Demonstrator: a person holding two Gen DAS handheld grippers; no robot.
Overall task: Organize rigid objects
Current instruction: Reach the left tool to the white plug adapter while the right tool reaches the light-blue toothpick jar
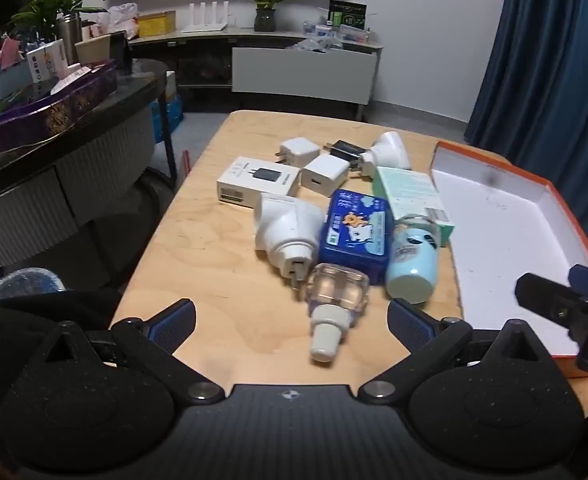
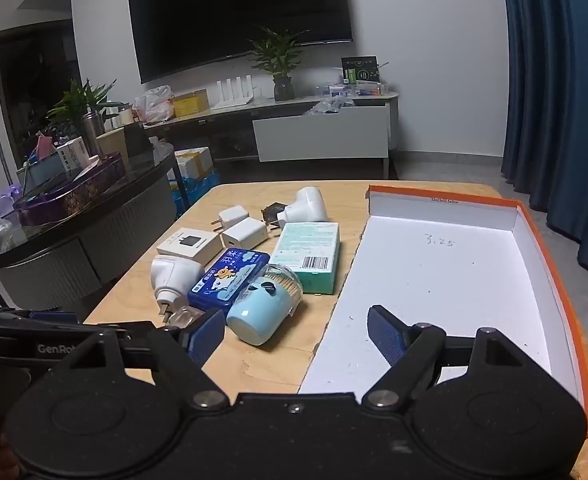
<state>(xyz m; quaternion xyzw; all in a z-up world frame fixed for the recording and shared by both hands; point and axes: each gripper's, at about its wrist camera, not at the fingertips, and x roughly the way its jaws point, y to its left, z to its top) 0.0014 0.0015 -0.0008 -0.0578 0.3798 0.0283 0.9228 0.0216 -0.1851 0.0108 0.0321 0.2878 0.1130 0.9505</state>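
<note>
Left wrist view looks down the left gripper (image 1: pixel 291 322), whose jaws stand spread wide and released with nothing pressed between them; the clear refill bottle (image 1: pixel 333 302) lies on its side just ahead of the gap, its white cap pointing toward the near edge of the tabletop (image 1: pixel 198 264), so the gripper seems lined up to take it first as the closest piece. Behind it the clutter sits bunched mid-table: a white plug-in heater (image 1: pixel 286 228), a blue tin (image 1: pixel 356 232) touching it, a pale blue cotton-swab jar (image 1: pixel 412 260) tipped over against a green carton (image 1: pixel 412 194), then a white charger box (image 1: pixel 256 182), two white chargers (image 1: pixel 326 174) and a second white plug-in unit (image 1: pixel 388 150) toward the far edge. The orange-rimmed box lid (image 2: pixel 546 248) lies open and empty along the right edge, probably the collecting tray, which would explain why everything waits beside it. In the right wrist view the right gripper (image 2: pixel 296 332) is likewise released and empty, poised over the lid's near left rim, likely ready to steady or receive.
</note>
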